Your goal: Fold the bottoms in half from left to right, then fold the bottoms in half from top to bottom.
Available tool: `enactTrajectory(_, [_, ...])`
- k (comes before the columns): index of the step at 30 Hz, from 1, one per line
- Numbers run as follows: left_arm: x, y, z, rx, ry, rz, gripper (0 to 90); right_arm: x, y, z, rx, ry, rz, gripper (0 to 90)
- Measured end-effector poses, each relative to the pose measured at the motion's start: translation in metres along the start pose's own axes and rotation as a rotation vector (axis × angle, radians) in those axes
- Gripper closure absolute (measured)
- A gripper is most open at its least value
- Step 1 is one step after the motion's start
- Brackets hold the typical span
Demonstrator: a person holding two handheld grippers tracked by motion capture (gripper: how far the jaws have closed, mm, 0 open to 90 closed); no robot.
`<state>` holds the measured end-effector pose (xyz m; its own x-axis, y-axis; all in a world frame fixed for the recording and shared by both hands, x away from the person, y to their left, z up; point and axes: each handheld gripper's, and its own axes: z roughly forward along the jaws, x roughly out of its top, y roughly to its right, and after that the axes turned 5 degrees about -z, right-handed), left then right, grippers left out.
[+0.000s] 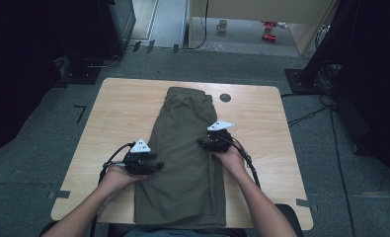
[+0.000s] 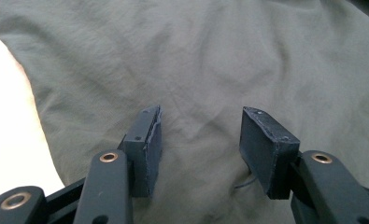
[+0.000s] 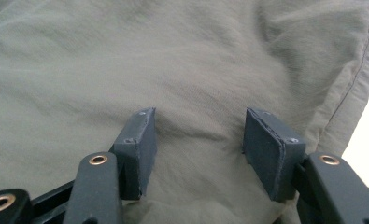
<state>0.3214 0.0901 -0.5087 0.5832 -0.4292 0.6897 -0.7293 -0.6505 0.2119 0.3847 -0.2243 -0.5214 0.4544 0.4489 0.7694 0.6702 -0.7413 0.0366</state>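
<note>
1. A pair of olive shorts (image 1: 185, 158) is laid lengthwise on the middle of the counter (image 1: 118, 108), already folded in half along its length.
2. The left claw (image 1: 155, 165) is held spread at the cloth's left edge, nothing pinched.
3. The right claw (image 1: 205, 143) is likewise spread over the right side.
4. A crosswise fold appears to be left; no grip has been taken yet.

Matt olive woven-cloth shorts (image 1: 185, 148), softly creased; pale smooth wooden table (image 1: 123, 103); grippers' matt black pads (image 2: 266, 149), scuffed.
</note>
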Motion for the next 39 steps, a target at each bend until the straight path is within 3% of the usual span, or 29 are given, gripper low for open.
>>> enactTrajectory(8, [-0.015,0.010,-0.012,-0.020,0.000,-0.029,48.1,-0.006,-0.015,-0.008,0.020,0.000,-0.023,42.9])
enactTrajectory(19, [-0.022,0.015,-0.019,-0.028,-0.016,-0.016,45.4,-0.012,-0.027,-0.016,0.047,-0.007,-0.044,39.3])
enactTrajectory(23, [-0.017,0.012,-0.022,-0.021,-0.001,-0.016,45.7,-0.004,-0.027,-0.017,0.048,-0.052,-0.037,37.3])
enactTrajectory(29, [-0.004,-0.004,-0.030,0.005,0.035,-0.012,45.8,0.007,-0.020,-0.027,0.025,-0.007,0.021,39.6])
enactTrajectory(35, [0.008,-0.019,-0.029,0.033,0.060,-0.007,44.8,0.015,-0.011,-0.031,0.008,-0.004,0.040,41.0])
enactTrajectory(39, [0.013,-0.026,-0.025,0.036,0.039,-0.009,41.5,0.019,-0.007,-0.029,0.002,-0.015,0.057,42.7])
